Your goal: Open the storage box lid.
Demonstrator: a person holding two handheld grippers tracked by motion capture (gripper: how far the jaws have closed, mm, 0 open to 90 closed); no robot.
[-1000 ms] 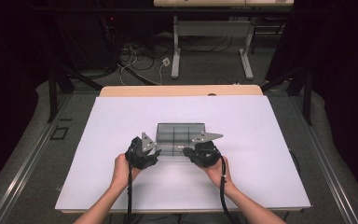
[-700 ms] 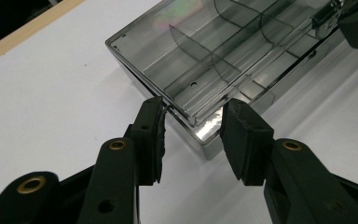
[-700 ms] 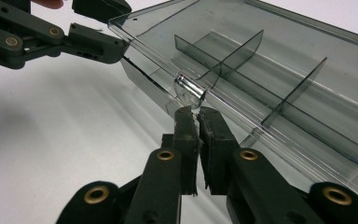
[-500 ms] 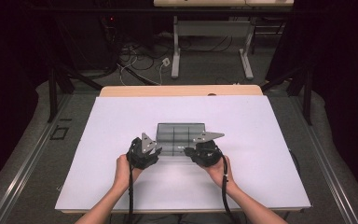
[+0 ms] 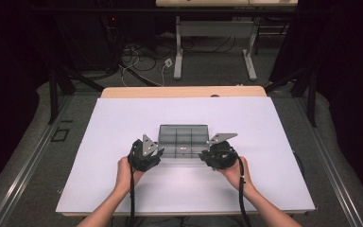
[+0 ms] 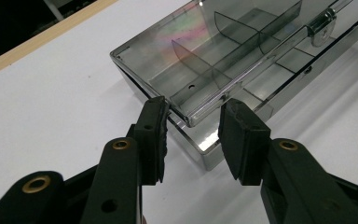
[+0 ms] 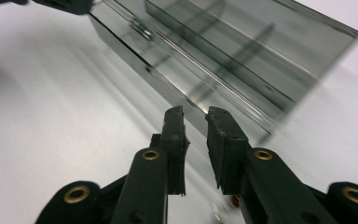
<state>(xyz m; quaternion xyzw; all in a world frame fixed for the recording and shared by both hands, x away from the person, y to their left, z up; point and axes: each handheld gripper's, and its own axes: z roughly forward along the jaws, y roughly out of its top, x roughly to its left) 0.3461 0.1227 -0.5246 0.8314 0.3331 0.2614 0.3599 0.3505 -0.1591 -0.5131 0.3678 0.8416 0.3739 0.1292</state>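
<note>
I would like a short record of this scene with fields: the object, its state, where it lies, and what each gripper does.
object: clear smoky plastic compartment box with dividers and a metal latch
lid: slightly raised at the near corner
surface: white table
left gripper: jaws open, straddling the box's near corner at the lid edge
right gripper: jaws narrowly open at the box's front edge; image blurred

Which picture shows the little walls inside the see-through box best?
The left gripper view: the clear box sits close and sharp there, its inner dividers plain to see. The right gripper view shows the dividers blurred. The high view shows them as faint lines, small and far away.
</note>
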